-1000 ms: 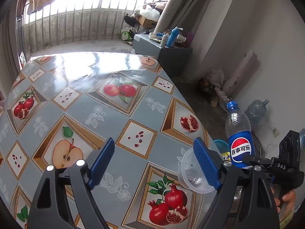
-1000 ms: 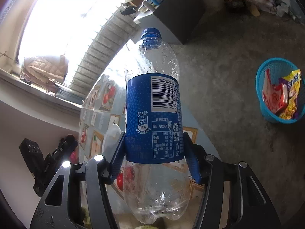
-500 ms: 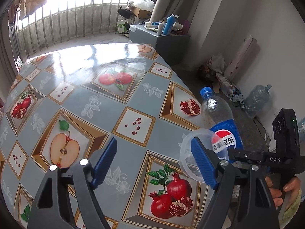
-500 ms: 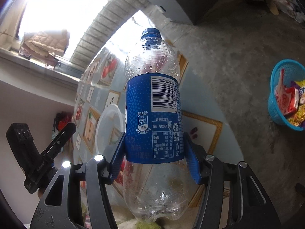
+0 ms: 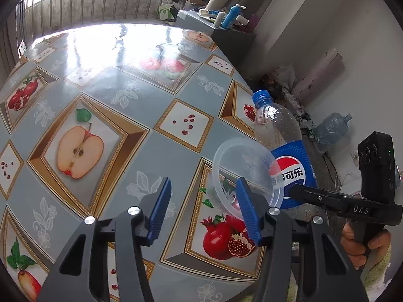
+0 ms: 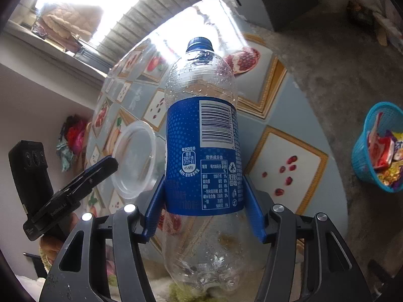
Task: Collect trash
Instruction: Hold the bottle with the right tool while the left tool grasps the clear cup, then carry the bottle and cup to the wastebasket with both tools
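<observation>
- Left gripper (image 5: 204,209): fingers have just been closing and stand part-open. Nothing lies between the pads. The right-hand pad (image 5: 248,214) sits in front of the near rim of the clear plastic bowl (image 5: 245,170), so contact cannot be told.
- Clear plastic bowl: on the bench (image 5: 105,115), tipped with its mouth toward the camera, just right of the fingers' centre line. Judged: a slight shift right is needed before the rim sits between the pads.
- Right gripper (image 6: 202,207): fingers clamped on the blue label of the empty soda bottle (image 6: 201,151), which stands along the fingers, cap away from them.
- Blue basket (image 6: 377,148): on the floor, right of the bottle and well apart, already holding wrappers.
</observation>
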A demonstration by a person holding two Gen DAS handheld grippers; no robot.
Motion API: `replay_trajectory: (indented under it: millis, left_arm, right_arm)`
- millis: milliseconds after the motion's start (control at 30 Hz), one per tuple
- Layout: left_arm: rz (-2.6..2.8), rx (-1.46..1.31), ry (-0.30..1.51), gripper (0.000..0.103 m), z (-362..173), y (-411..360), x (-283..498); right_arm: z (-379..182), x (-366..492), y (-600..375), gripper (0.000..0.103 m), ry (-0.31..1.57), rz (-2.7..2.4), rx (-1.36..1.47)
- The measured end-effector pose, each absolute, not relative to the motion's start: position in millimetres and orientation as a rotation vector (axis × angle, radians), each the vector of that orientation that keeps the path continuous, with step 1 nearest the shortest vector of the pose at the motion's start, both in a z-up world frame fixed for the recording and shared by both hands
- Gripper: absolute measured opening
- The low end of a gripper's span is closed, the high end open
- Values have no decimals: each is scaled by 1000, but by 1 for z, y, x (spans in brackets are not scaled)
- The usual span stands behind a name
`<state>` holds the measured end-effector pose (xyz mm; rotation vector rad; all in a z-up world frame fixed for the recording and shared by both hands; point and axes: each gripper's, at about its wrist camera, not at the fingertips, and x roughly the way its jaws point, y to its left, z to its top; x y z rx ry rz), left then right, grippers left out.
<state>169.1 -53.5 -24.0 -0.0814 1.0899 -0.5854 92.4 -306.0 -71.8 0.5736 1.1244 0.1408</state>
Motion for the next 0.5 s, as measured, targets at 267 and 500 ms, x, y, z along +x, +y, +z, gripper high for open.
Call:
replay_trajectory:
  millis: [267,500]
  left_arm:
    - [-583,10,1093,33,-33,-79,170]
    - [-548,101,1075,17,-37,-89,168]
  right_arm:
    - [-68,81,-298,57,1134,42,469]
    - [-68,83,-300,58,1139,1,432]
